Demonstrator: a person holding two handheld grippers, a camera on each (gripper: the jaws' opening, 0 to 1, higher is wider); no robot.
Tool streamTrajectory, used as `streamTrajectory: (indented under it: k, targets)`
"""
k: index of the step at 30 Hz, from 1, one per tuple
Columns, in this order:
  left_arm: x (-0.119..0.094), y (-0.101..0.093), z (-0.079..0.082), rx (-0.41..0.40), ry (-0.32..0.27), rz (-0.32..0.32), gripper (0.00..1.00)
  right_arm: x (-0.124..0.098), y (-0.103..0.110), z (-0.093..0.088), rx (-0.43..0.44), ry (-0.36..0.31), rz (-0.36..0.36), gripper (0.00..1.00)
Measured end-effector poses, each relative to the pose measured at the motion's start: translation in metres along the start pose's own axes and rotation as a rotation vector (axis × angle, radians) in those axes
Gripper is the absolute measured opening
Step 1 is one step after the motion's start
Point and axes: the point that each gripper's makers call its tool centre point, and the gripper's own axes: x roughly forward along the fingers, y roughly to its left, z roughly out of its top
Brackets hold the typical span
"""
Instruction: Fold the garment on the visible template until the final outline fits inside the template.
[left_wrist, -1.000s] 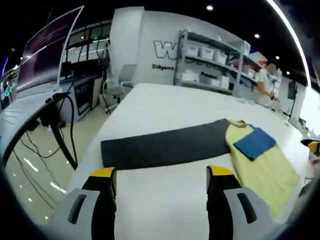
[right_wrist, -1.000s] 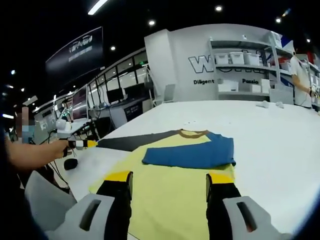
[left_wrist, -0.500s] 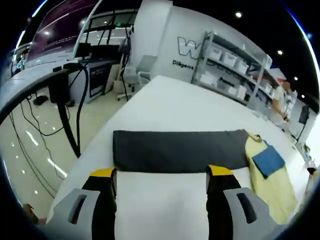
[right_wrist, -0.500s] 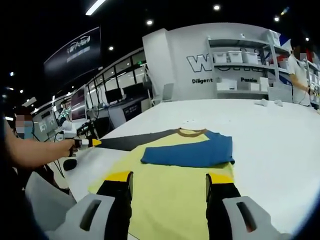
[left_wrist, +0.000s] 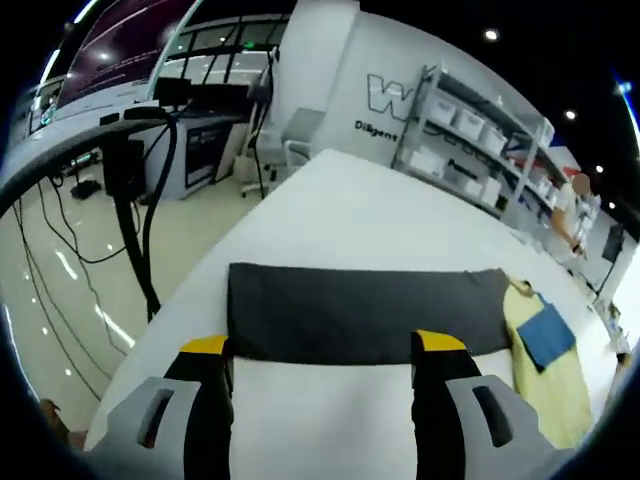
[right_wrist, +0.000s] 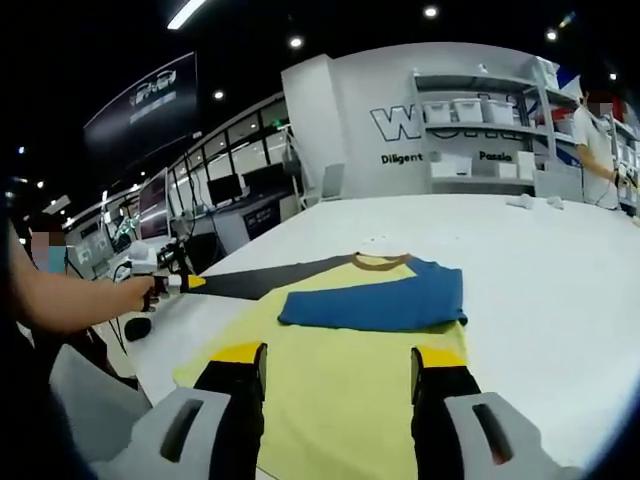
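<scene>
A dark grey rectangular template (left_wrist: 360, 312) lies flat on the white table (left_wrist: 380, 215), just beyond my left gripper (left_wrist: 323, 345), which stands open with nothing between its jaws. To the template's right lies the yellow T-shirt (left_wrist: 548, 392) with a blue sleeve (left_wrist: 548, 335) folded over it. In the right gripper view the yellow T-shirt (right_wrist: 330, 365) spreads under my open right gripper (right_wrist: 338, 353). Its blue sleeve (right_wrist: 375, 305) lies across the chest below the brown collar (right_wrist: 378, 263). The template (right_wrist: 265, 280) runs off to the left, where a hand holds the left gripper (right_wrist: 168, 283).
The table's left edge (left_wrist: 190, 290) drops to a glossy floor with hanging cables (left_wrist: 135, 220). Shelves with white bins (left_wrist: 455, 135) and an office chair (left_wrist: 290, 145) stand behind. A person (right_wrist: 598, 140) stands at the far right. Small white items (right_wrist: 535, 206) lie on the far table.
The left gripper's camera has swung and moved in, so the template now sits centred just past its jaws. The right gripper has hardly moved. The garment lies as before.
</scene>
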Motion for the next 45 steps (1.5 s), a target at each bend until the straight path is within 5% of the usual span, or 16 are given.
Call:
streamTrajectory:
  k: [14, 36, 45]
  targets:
    - [0.006, 0.025, 0.004, -0.001, -0.018, 0.117, 0.43, 0.002, 0.000, -0.004, 0.001, 0.017, 0.003, 0.54]
    - [0.018, 0.037, 0.001, -0.048, -0.024, 0.203, 0.01, 0.005, 0.002, -0.012, -0.002, 0.052, 0.022, 0.48]
    - [0.014, 0.030, 0.004, 0.007, -0.040, 0.198, 0.00, 0.005, 0.004, -0.013, -0.001, 0.058, 0.030, 0.47]
